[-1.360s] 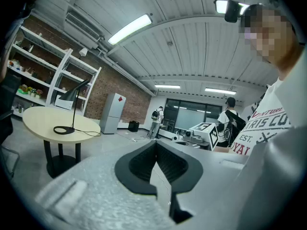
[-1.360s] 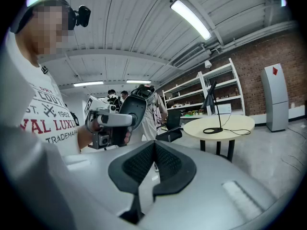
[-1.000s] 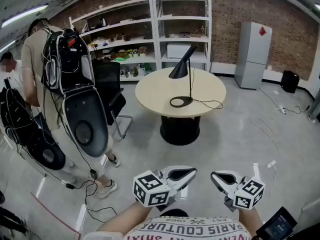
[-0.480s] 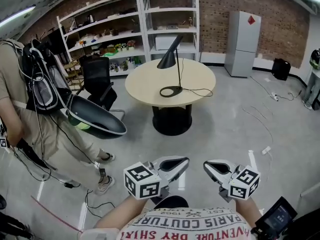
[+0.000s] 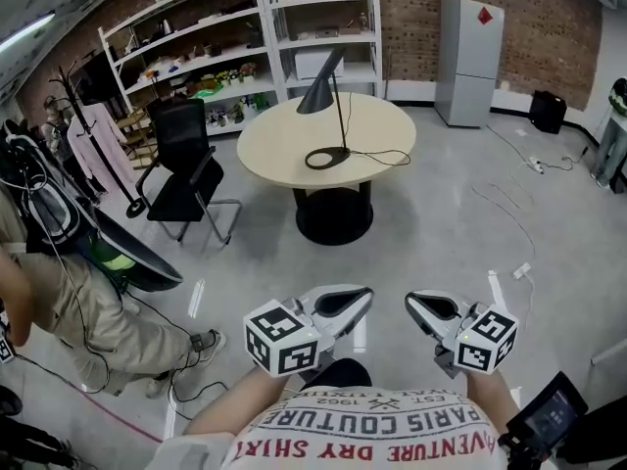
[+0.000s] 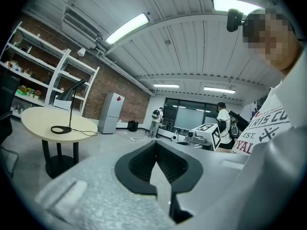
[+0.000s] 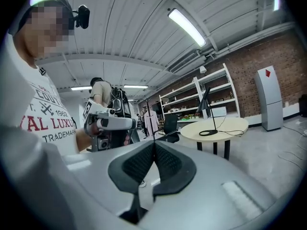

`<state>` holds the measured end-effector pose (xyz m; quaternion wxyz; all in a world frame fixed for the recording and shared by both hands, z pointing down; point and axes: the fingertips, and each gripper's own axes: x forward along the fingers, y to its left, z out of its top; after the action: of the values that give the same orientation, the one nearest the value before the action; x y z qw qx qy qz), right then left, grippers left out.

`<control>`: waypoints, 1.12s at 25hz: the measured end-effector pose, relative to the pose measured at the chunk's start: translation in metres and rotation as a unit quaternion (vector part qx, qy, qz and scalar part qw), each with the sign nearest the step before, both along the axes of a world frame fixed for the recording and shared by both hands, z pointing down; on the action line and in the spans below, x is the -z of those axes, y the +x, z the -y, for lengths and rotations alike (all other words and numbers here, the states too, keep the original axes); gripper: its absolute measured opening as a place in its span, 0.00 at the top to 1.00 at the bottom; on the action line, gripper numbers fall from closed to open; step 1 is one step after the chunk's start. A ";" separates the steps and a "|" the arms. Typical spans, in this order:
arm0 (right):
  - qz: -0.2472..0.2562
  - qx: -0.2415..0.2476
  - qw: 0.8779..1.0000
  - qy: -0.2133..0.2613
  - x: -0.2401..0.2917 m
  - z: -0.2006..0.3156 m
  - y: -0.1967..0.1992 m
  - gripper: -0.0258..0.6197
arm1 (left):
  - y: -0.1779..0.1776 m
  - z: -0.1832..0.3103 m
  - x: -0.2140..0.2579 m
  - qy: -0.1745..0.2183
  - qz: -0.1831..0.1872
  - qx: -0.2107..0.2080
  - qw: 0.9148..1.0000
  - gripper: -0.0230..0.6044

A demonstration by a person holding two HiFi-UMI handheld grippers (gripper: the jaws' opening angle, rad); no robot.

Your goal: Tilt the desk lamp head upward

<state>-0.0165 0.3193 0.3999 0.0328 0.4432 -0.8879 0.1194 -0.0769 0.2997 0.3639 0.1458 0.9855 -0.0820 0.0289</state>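
The black desk lamp (image 5: 337, 116) stands on a round beige table (image 5: 274, 143) across the room, its cone head (image 5: 315, 94) pointing down to the left over its ring base (image 5: 326, 157). Both grippers are held low near my body, far from the table. My left gripper (image 5: 364, 296) is shut and empty, and so is my right gripper (image 5: 412, 303). In the left gripper view the shut left gripper (image 6: 155, 143) has the lamp (image 6: 70, 108) far off at the left. The shut right gripper (image 7: 154, 143) has the lamp (image 7: 209, 110) at its right.
A black office chair (image 5: 185, 157) stands left of the table. White shelves (image 5: 235, 37) line the brick wall, with a grey fridge (image 5: 470, 33) to their right. A person with backpack gear (image 5: 69, 262) is at the left. Cables (image 5: 509, 223) lie on the floor.
The table and lamp have drifted left and up in the head view. The person with the gear has slid toward the left edge. Both grippers stay shut and low.
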 end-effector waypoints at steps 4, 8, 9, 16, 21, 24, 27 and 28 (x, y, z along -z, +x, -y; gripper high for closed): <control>0.001 -0.015 1.000 -0.002 -0.002 0.005 0.014 0.95 | 0.012 0.003 -0.001 0.006 0.004 -0.012 1.000 0.96; 0.010 -0.031 0.999 -0.004 -0.006 0.018 0.028 0.95 | 0.026 0.013 -0.003 0.012 0.005 -0.031 0.999 0.96; 0.010 -0.033 0.999 -0.003 -0.007 0.022 0.030 0.95 | 0.030 0.018 -0.003 0.018 0.005 -0.034 0.999 0.96; 0.014 -0.064 0.998 -0.015 -0.026 0.070 0.076 0.95 | 0.079 0.077 -0.010 0.058 -0.004 -0.066 0.996 0.96; 0.008 -0.071 0.997 -0.030 -0.049 0.136 0.111 0.95 | 0.121 0.145 -0.025 0.064 -0.002 -0.080 0.995 0.96; 0.014 -0.071 0.997 -0.033 -0.047 0.191 0.130 0.95 | 0.140 0.196 -0.025 0.045 -0.017 -0.083 0.995 0.96; 0.005 -0.066 0.997 -0.035 -0.049 0.246 0.145 0.95 | 0.149 0.250 -0.028 0.029 -0.031 -0.073 0.996 0.96; 0.001 -0.063 0.997 -0.036 -0.050 0.264 0.148 0.95 | 0.150 0.269 -0.031 0.027 -0.031 -0.067 0.997 0.96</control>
<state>0.1319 0.0555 0.4504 0.0404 0.4962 -0.8535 0.1539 0.0731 0.0310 0.3947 0.1196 0.9927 -0.0115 0.0060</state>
